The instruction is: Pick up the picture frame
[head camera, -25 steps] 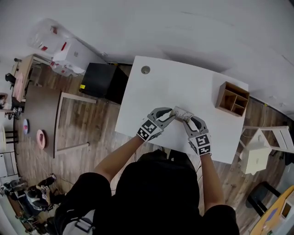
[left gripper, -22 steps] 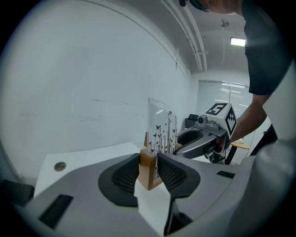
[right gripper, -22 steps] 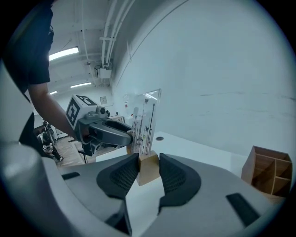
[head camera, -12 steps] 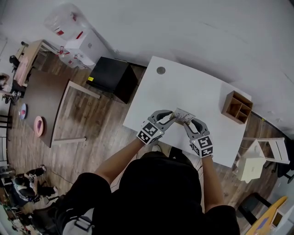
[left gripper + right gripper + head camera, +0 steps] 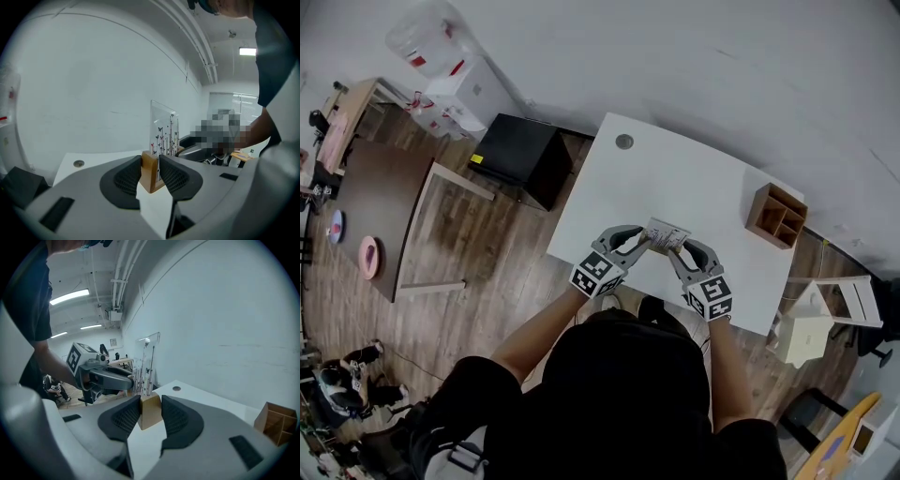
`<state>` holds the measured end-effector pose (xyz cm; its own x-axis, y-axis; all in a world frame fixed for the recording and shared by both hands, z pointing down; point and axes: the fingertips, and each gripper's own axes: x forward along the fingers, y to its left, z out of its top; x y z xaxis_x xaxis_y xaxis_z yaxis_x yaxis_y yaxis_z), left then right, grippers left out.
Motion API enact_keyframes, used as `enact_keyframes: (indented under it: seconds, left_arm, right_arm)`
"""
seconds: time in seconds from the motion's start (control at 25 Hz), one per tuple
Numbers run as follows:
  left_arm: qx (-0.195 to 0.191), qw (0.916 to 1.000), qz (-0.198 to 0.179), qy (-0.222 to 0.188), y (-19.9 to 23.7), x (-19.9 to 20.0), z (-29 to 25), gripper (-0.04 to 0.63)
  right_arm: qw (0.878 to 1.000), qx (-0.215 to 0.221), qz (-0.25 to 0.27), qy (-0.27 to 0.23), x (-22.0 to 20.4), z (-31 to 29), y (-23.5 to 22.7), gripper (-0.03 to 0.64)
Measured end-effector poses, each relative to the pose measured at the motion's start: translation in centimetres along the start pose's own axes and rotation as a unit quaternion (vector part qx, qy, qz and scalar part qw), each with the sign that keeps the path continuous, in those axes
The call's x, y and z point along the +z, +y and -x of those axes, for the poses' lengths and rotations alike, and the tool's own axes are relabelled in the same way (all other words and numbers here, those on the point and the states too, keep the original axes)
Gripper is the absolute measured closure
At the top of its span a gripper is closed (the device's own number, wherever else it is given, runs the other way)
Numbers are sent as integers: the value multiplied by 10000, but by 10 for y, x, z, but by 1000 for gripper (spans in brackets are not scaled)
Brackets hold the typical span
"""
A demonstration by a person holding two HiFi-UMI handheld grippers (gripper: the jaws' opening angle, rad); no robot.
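**Frame held by both ends of its base**

Nearest the person, the left gripper (image 5: 150, 165) is clamping one end of the wooden base (image 5: 149, 177) of the picture frame (image 5: 164, 133). The right gripper (image 5: 151, 409) is pinching the other end of that base, so both pairs of jaws are pressing on wood and neither is touching the clear panel (image 5: 146, 363).

The frame is sitting between the two grippers, in front of the person and over the near part of the white bench (image 5: 675, 178). It seems to be hanging just clear of the bench top, though no view is settling that.

The base is looking stiff and light, and it is offering flat, grippy sides. The clear panel is probably smooth, easily scratched and only slotted into the wood. Taking the block low at its ends is therefore looking like the safest hold, and tilting the frame is likely risking the panel sliding out.

The long axis of the base is running across, from one gripper to the other. The panel is standing upright, one broad face turned toward the person and the other toward the wall. Farther off to the right, a wooden organiser (image 5: 776, 214) is standing well apart.
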<state>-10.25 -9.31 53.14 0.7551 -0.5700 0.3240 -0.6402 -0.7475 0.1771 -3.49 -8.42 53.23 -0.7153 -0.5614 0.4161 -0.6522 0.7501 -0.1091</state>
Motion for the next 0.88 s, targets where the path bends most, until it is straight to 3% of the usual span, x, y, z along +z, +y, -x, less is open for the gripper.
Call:
enact_keyframes:
  seconds: [0.28, 0.88]
  left_arm:
    - [-66, 9998, -194, -49, 1, 5, -9, 469]
    - [-91, 9998, -141, -116, 7, 20, -26, 470]
  right_arm:
    - [9997, -201, 136, -93, 4, 4, -7, 471]
    - [9990, -325, 223, -198, 17, 6, -29, 471]
